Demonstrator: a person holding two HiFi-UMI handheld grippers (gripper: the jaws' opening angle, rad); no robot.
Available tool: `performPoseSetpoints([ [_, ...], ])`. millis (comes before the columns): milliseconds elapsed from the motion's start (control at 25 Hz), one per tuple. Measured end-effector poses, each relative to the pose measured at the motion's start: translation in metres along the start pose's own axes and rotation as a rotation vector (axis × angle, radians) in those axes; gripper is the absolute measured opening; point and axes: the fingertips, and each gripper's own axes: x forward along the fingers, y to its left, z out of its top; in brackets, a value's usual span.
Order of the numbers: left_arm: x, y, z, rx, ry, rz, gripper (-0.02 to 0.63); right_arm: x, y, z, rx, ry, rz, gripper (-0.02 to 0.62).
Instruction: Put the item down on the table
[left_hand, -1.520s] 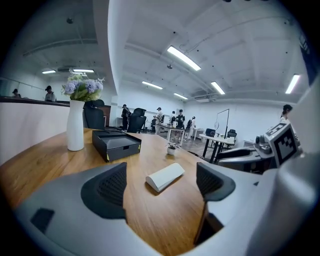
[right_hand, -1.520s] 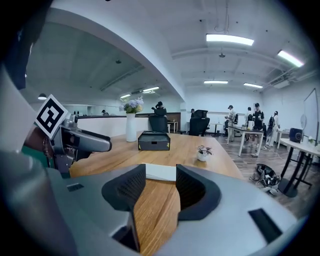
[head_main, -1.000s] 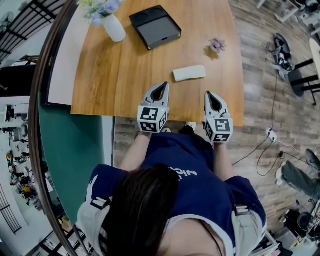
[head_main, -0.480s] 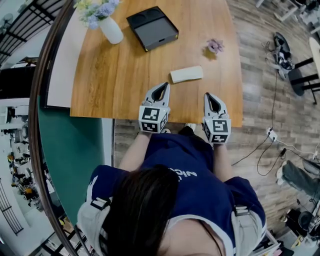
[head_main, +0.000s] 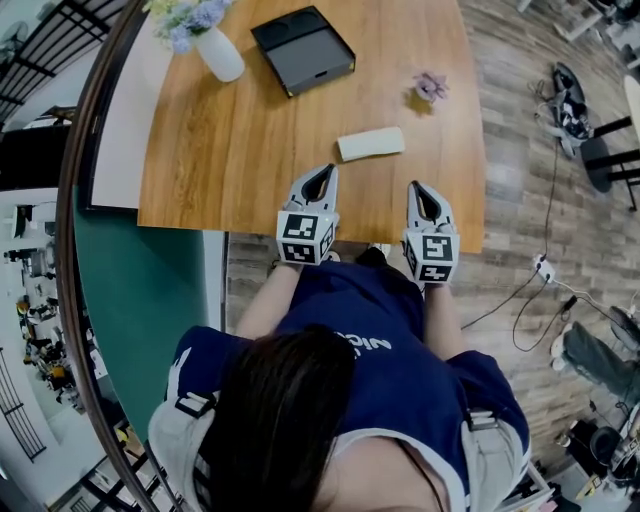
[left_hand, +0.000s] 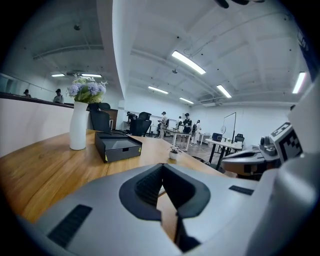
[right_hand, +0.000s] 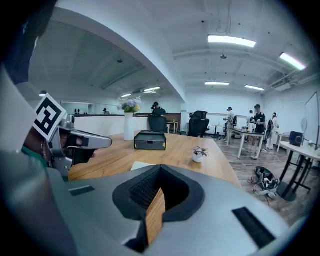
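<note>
Wooden table (head_main: 230, 150) fills the upper head view. Person in navy top (head_main: 380, 340) stands at its near edge. Black open box (head_main: 303, 50) at the far side, white vase (head_main: 220, 55) of flowers just left of it. Left gripper (head_main: 319, 172) and right gripper (head_main: 418, 188) are over the near table edge, side by side, apart. Both pairs of jaws are closed and empty, only tabletop seen past them. Cream rectangular block (head_main: 371, 144) lies flat on the table, ahead of and between the grippers, touching neither. Small potted plant (head_main: 430, 88) is beyond it, to the right.
</note>
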Motion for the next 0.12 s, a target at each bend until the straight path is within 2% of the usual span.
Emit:
performPoseSetpoints([
  [120,0.0031,-0.0045,-0.0057,0.014,0.015,0.002,0.002,0.0025,-0.0038,-0.0018,-0.001,0.003,0.002,0.008],
])
